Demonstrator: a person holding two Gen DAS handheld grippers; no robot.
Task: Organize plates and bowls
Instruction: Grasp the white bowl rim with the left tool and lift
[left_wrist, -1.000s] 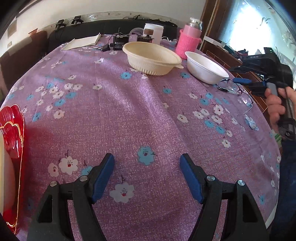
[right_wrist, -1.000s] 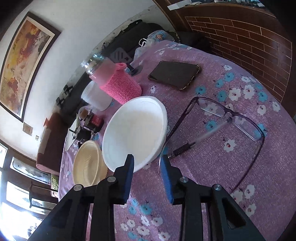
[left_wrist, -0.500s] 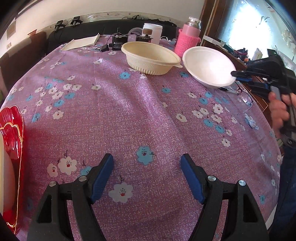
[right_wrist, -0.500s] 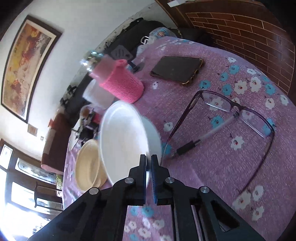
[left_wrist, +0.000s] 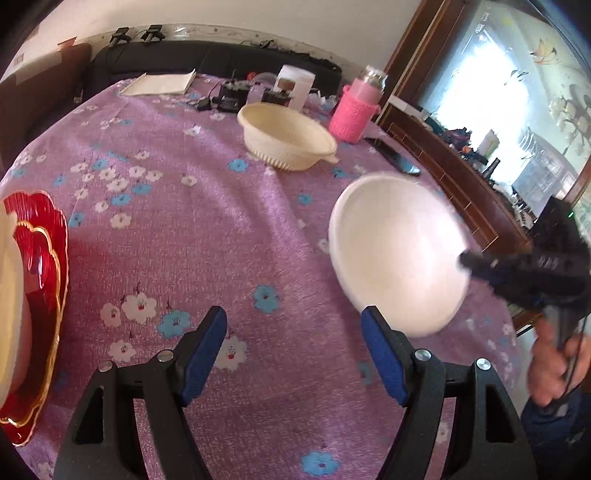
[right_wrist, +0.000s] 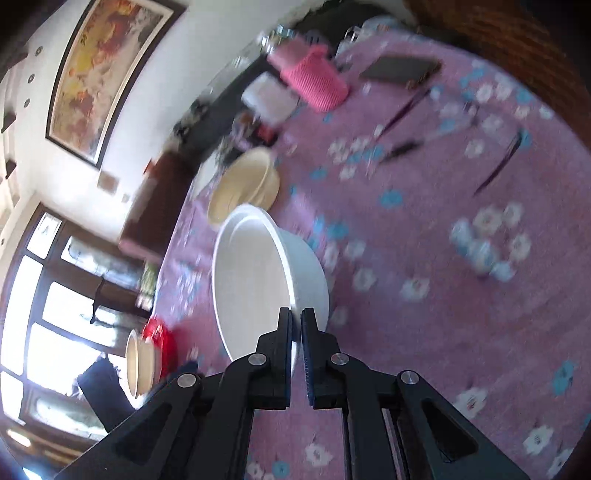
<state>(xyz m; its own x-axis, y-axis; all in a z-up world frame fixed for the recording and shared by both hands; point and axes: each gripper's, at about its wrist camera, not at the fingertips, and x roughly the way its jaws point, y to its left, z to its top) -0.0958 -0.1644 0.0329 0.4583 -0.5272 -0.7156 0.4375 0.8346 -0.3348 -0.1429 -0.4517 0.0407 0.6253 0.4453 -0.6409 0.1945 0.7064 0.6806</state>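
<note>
My right fingers (right_wrist: 296, 325) pinch the white bowl (left_wrist: 397, 254) by its thin rim at 6 o'clock, airborne over the counter (left_wrist: 207, 221); light, looks flexible, may tip; left fingers (left_wrist: 291, 350) wide, empty.

Bright daylight, window (left_wrist: 517, 122) glare blown out; right wrist view motion-blurred; fisheye edges dark, curved.

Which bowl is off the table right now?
The white bowl, pinched at its rim by the right gripper. The cream ribbed bowl sits on the tablecloth.
</note>
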